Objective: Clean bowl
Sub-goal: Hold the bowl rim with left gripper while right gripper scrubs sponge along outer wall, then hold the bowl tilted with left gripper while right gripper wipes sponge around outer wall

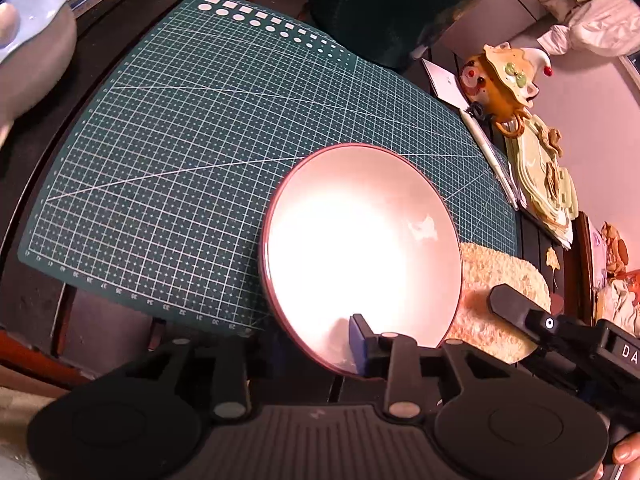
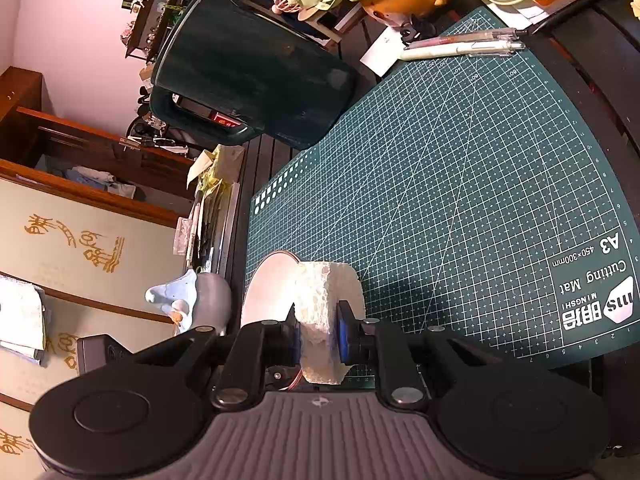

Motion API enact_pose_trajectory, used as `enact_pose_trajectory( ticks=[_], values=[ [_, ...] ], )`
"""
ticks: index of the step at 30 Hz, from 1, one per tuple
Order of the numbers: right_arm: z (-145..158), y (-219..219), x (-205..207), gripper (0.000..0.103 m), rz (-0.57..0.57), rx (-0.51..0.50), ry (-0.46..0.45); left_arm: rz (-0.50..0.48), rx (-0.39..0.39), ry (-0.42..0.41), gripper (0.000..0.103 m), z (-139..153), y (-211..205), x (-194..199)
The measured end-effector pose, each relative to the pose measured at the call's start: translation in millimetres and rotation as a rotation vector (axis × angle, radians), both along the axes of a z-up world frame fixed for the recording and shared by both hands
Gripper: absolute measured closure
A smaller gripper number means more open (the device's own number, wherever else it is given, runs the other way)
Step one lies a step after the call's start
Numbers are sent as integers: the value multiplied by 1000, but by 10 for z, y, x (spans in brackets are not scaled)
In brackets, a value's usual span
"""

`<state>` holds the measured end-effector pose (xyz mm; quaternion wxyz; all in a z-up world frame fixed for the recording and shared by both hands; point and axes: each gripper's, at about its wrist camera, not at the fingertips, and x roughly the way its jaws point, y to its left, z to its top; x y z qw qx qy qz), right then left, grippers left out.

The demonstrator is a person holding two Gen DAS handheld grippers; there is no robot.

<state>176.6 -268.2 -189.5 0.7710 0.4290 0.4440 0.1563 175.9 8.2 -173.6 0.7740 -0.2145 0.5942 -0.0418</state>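
- Left wrist view: the left claw [image 1: 352, 344] pinches the near rim of the bowl [image 1: 360, 256]; 1 blue-padded finger [image 1: 358, 342] shows inside the rim, the other is hidden behind the bowl wall; the bowl is tilted, its pale inside facing the camera under strong glare, its rim reddish-brown; it is over the near right corner of the green cutting mat [image 1: 200, 140].
- Same view: the pale sponge [image 1: 496, 280] lies just beside the bowl's right edge, with the right claw's black finger [image 1: 516, 304] on it; a dark green pitcher [image 1: 384, 8] stands at the mat's far edge on the dark tabletop [image 1: 36, 300].
- Right wrist view: the right claw [image 2: 318, 332] is clamped on the sponge [image 2: 328, 304], 1 blue pad on each side; the sponge touches the bowl [image 2: 268, 292], which shows edge-on at its left.
- Same view: pens [image 2: 460, 46] lie along the mat's [image 2: 460, 180] far edge; the pitcher [image 2: 248, 72] stands at the mat's far left corner.
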Motion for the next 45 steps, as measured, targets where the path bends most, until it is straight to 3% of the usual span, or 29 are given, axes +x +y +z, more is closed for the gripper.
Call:
enact_pose_trajectory(
  ticks=[5,8,10,11,15,17,20,25,33,41,45],
  values=[
    [7,2,0,86,4,4,-2,52,7,-51,89,47,132,40],
    [9,7,1,86,5,5,-4,91,3,-90,88,94,229,75],
    [16,12,0,86,5,4,-8,90,-9,-110,75,151,248,79],
    [19,11,0,86,5,4,-10,74,-4,-111,74,180,217,70],
    [31,-2,2,86,2,4,-15,17,38,-52,73,161,103,4],
    [36,-6,3,86,3,4,-18,1,21,-2,73,77,43,-43],
    [38,-3,3,86,5,3,-19,18,22,-10,76,52,17,-43],
    [41,-19,6,86,-5,5,-19,71,61,-49,90,23,107,7],
    [87,10,-5,86,-10,-1,-39,54,77,-69,88,-27,53,86],
    [-42,50,19,86,-5,2,22,60,65,-72,87,-21,75,66],
    [129,3,-32,86,-29,17,-51,51,69,-75,87,-29,67,61]
  ],
)
